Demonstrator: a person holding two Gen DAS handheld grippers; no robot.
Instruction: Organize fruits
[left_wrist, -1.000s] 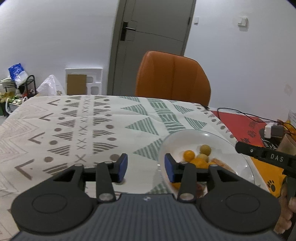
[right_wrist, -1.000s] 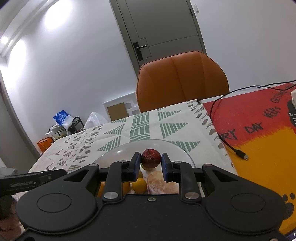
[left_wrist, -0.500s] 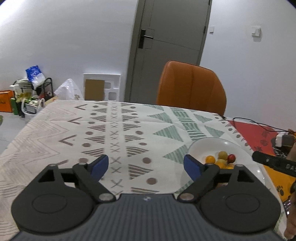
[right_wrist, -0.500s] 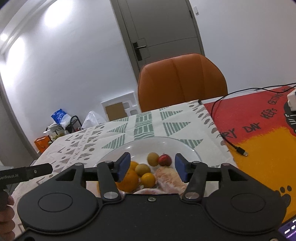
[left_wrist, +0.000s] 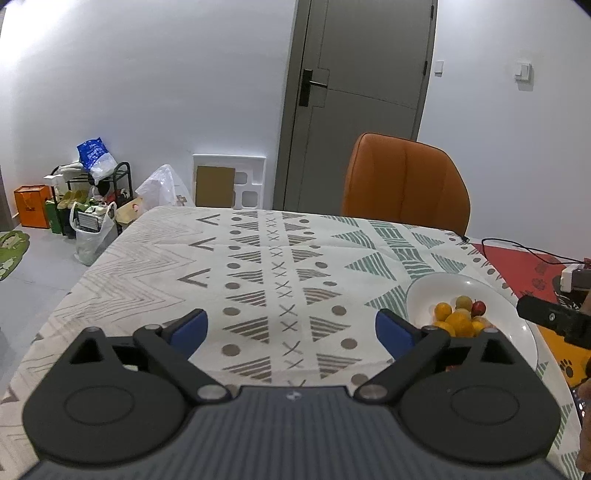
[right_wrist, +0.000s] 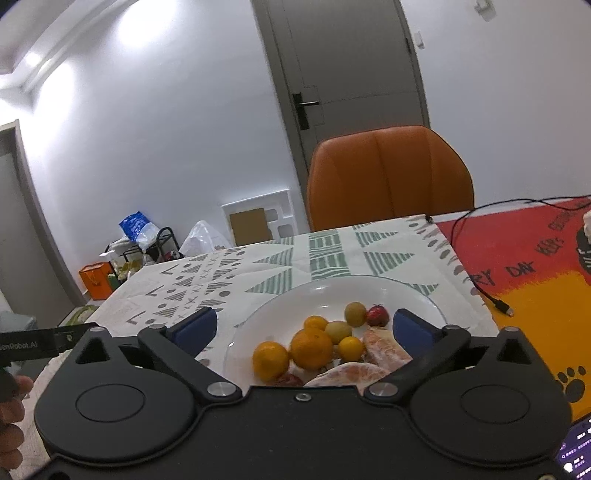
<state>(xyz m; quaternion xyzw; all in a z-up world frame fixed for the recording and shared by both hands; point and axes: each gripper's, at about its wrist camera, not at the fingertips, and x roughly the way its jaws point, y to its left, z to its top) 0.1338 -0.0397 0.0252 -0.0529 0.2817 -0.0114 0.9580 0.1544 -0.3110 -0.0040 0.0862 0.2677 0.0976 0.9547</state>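
A white plate (right_wrist: 295, 299) on the patterned tablecloth holds several fruits: oranges (right_wrist: 310, 349), yellow-green plums (right_wrist: 355, 313), a small red fruit (right_wrist: 377, 315) and peeled pomelo pieces (right_wrist: 382, 350). My right gripper (right_wrist: 304, 330) is open and empty, raised above the near side of the plate. The plate also shows in the left wrist view (left_wrist: 436, 291) at the right, with the red fruit (left_wrist: 478, 306) in it. My left gripper (left_wrist: 291, 328) is open and empty over bare cloth, left of the plate.
An orange chair (left_wrist: 404, 184) stands at the table's far side. A red and orange mat (right_wrist: 535, 258) with a black cable (right_wrist: 480, 284) lies right of the plate. A phone corner (right_wrist: 576, 454) shows at lower right. Bags and a rack (left_wrist: 88, 192) stand on the floor at left.
My right gripper opened and let the red fruit go onto the plate, then drew back. My left gripper opened wide and drew back and left from the plate.
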